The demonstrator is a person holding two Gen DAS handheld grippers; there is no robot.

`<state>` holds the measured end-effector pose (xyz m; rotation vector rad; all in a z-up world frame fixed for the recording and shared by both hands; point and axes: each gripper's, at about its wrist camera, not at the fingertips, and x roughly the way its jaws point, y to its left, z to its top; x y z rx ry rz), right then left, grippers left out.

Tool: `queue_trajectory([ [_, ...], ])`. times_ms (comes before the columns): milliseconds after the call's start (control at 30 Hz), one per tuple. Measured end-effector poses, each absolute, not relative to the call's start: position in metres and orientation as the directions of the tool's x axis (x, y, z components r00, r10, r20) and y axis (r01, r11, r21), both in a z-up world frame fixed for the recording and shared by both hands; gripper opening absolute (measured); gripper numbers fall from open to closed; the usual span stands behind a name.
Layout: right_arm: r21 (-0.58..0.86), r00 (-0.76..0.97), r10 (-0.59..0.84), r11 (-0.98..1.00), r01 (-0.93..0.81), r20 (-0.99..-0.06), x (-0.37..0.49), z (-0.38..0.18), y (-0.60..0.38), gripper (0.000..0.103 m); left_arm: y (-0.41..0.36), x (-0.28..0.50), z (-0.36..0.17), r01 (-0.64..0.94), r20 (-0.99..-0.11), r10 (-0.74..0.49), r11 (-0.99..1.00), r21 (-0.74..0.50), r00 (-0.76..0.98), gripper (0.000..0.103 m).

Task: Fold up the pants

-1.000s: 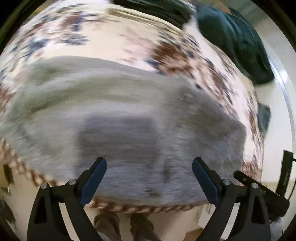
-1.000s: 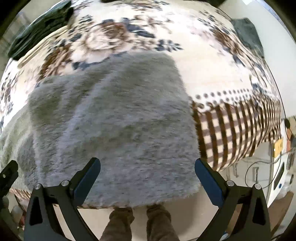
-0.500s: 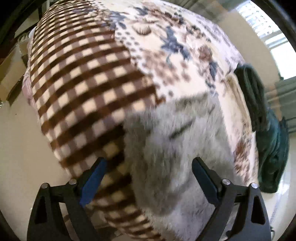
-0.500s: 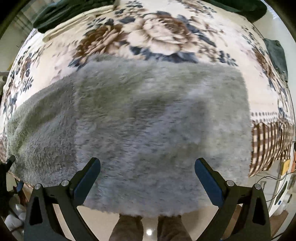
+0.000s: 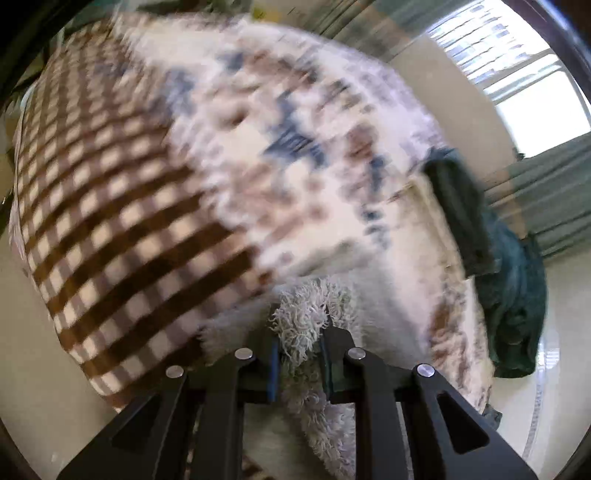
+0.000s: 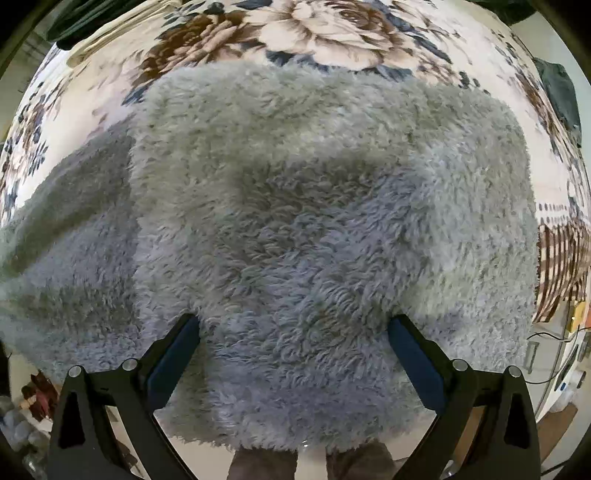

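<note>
The left gripper [image 5: 298, 360] is pinching a tuft of the fluffy grey pants [image 5: 301, 325], with its fingers [image 5: 272, 363] drawn narrow on either side of the pile. Beyond those fingers the bed [image 5: 122, 206] is showing its blanket, brown checks to the left and a blurred flower print ahead. A dark green cloth [image 5: 461, 214] is lying on the bed's far right edge, and a window [image 5: 517, 74] is glowing behind it.

The right gripper [image 6: 293, 339] is hovering over the pants [image 6: 314, 206] with its fingers [image 6: 173, 354] spread wide and holding nothing. The pants are lying flat on the bed [image 6: 332, 26], filling the space between and ahead of these fingers, with a folded layer sitting on top and a lower layer reaching out to the left. The near edge is hanging just behind the fingertips, where the person's legs [image 6: 266, 463] are showing below.
</note>
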<state>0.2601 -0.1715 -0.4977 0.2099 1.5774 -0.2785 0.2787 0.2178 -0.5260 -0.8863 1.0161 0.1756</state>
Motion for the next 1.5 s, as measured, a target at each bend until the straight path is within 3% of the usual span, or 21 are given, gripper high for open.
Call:
queue_trajectory([
  [100,-0.071,-0.03,-0.065,0.953,0.295,-0.997,0.262,-0.495,-0.174,0.103,0.233,0.27,-0.543,-0.556,-0.773,-0.347,0.546,-0.627,0.531,0.023],
  [133,-0.079,-0.03,-0.073,0.953,0.292,-0.997,0.262,-0.495,-0.174,0.103,0.235,0.266,-0.54,-0.562,-0.764,-0.367,0.523,-0.641,0.53,0.036],
  [167,-0.081,-0.029,-0.076,0.953,0.291,-0.997,0.262,-0.495,-0.175,0.103,0.236,0.258,-0.533,-0.563,-0.753,-0.375,0.504,-0.655,0.541,0.041],
  [233,-0.073,-0.028,-0.067,0.952,0.299,-0.997,0.264,-0.495,-0.181,0.103,0.236,0.245,-0.522,-0.558,-0.749,-0.35,0.507,-0.657,0.563,0.077],
  [300,-0.058,-0.018,-0.055,0.945,0.322,-0.998,0.264,-0.495,-0.185,0.103,0.236,0.235,-0.522,-0.568,-0.745,-0.336,0.49,-0.661,0.577,0.085],
  [467,-0.09,-0.006,-0.094,0.938,0.335,-0.996,0.264,-0.492,-0.201,0.103,0.235,0.246,-0.563,-0.616,-0.728,-0.38,0.389,-0.685,0.571,0.085],
  [700,-0.101,-0.01,-0.104,0.933,0.345,-0.995,0.264,-0.5,-0.225,0.103,0.218,0.279,-0.575,-0.588,-0.76,-0.372,0.483,-0.649,0.533,0.083],
  [800,-0.118,-0.005,-0.124,0.928,0.352,-0.992,0.262,-0.503,-0.234,0.103,0.211,0.279,-0.557,-0.529,-0.733,-0.353,0.52,-0.67,0.581,0.034],
  [867,-0.153,-0.001,-0.163,0.926,0.345,-0.987,0.257,-0.508,-0.244,0.103,0.202,0.278,-0.536,-0.48,-0.713,-0.333,0.558,-0.676,0.616,0.029],
  [1000,-0.227,0.037,-0.246,0.934,0.274,-0.968,0.251,-0.499,-0.252,0.103,0.175,0.277,-0.487,-0.39,-0.685,-0.327,0.63,-0.672,0.651,0.026],
  [1167,-0.193,0.08,-0.218,0.951,0.241,-0.973,0.241,-0.489,-0.26,0.103,0.119,0.274,-0.424,-0.252,-0.645,-0.367,0.705,-0.663,0.67,0.026],
  [1500,-0.084,0.119,-0.14,0.919,0.384,-0.983,0.201,-0.452,-0.358,0.103,-0.065,0.242,-0.354,0.011,-0.607,-0.57,0.734,-0.679,0.554,0.025],
])
